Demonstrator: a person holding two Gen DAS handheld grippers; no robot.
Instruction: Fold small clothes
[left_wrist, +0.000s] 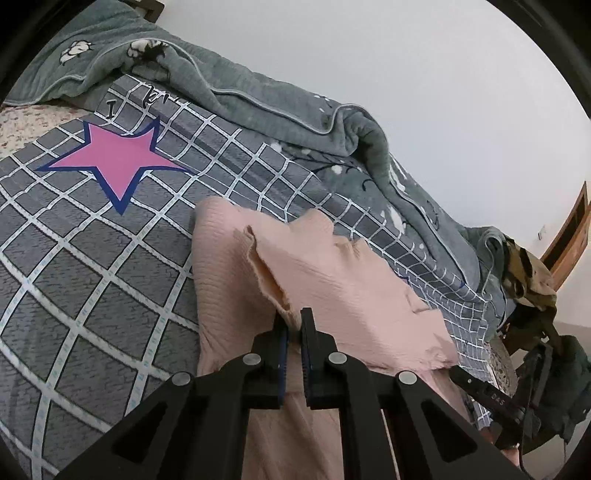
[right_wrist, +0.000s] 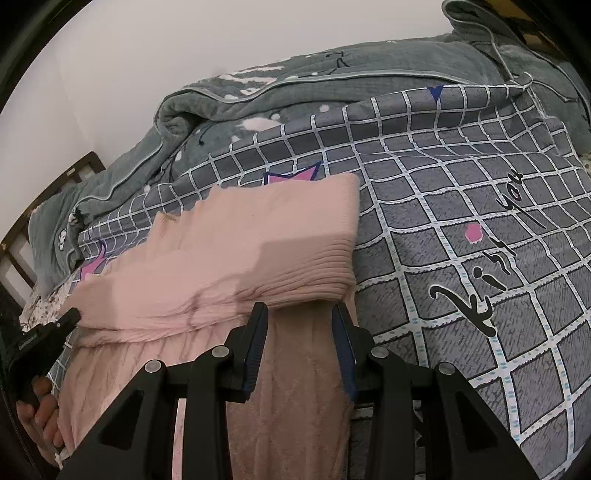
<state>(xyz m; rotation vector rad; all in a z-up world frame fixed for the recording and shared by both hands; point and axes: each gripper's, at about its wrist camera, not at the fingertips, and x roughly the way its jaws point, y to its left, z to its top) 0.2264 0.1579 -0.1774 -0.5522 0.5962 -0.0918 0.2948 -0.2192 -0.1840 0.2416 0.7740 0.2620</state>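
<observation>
We see a pale pink ribbed knit garment (left_wrist: 325, 280) lying partly folded on a grey quilt with a white grid and pink stars (left_wrist: 92, 258). Our left gripper (left_wrist: 293, 325) pinches a raised fold of it between nearly closed fingers. Our right gripper (right_wrist: 301, 314) has its fingers spread at the garment's folded edge. A crumpled grey-green blanket (right_wrist: 332, 70) lies behind.
</observation>
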